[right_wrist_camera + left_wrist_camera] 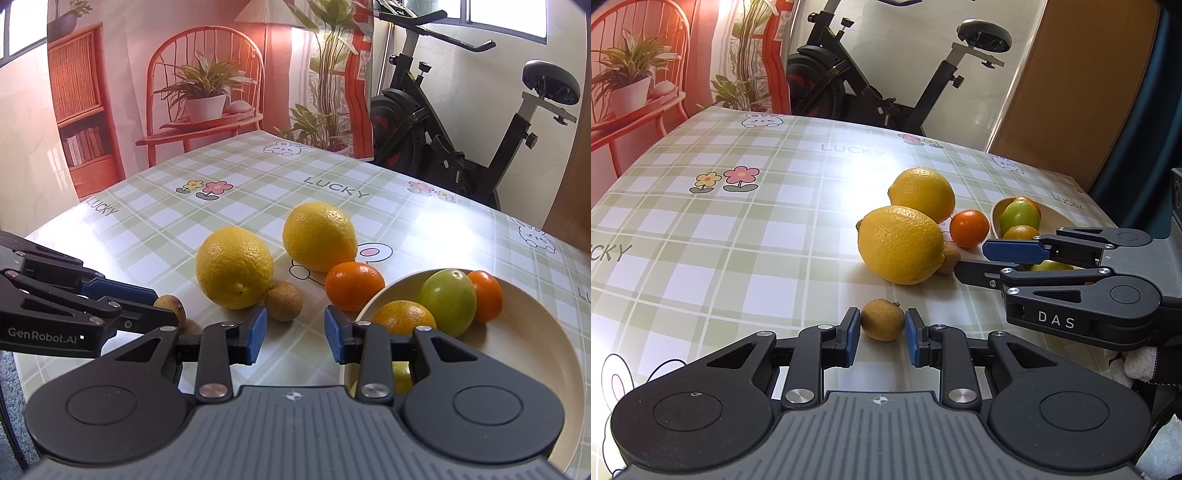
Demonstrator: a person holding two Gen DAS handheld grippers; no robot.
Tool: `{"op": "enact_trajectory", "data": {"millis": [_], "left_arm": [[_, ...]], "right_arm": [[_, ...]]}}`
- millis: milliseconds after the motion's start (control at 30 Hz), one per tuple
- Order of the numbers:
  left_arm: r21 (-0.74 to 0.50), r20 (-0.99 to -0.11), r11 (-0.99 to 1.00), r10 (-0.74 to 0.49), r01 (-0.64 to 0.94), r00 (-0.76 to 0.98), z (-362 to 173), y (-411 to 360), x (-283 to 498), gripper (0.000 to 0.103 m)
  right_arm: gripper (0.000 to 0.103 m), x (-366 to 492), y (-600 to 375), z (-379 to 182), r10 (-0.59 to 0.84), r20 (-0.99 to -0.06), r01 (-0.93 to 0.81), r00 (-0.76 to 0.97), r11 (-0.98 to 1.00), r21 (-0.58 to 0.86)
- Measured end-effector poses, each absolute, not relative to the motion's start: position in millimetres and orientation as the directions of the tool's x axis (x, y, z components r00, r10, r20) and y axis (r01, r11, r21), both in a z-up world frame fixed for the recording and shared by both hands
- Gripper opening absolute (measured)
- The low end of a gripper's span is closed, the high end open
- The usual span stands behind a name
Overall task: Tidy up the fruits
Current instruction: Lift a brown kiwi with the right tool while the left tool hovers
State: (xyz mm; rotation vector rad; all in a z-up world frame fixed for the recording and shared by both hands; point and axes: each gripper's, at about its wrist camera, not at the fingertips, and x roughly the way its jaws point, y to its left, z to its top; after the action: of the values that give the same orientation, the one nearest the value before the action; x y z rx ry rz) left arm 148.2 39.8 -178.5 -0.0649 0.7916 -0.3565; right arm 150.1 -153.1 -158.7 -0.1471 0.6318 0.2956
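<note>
My left gripper (882, 332) is shut on a small brown round fruit (882, 319) that rests on the tablecloth, one blue pad on each side of it. In the right wrist view the same gripper (167, 307) comes in from the left around that fruit (171, 302). My right gripper (295, 334) is open, with only tablecloth between its pads; it hovers by the cream bowl (535, 350). Two lemons (234, 267) (319, 230), a mandarin (354, 285) and a second brown fruit (283, 301) lie on the table.
The bowl holds a green fruit (448, 301), two orange ones (485, 290) (402, 317) and a yellowish one partly under my right gripper. An exercise bike (443, 140) stands behind the checked table (332, 177). A gloved hand (1134, 365) shows at the right.
</note>
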Motion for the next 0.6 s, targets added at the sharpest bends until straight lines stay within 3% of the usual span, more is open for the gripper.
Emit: {"op": "enact_trajectory", "data": {"millis": [600], "left_arm": [[-0.194,-0.684,0.938,-0.339,0.287,0.645,-178,41,148,0.028]], "right_arm": [[0.038,181,-133,-166,0.228,-0.663,-0.408,0.714,0.904,-0.129]]}}
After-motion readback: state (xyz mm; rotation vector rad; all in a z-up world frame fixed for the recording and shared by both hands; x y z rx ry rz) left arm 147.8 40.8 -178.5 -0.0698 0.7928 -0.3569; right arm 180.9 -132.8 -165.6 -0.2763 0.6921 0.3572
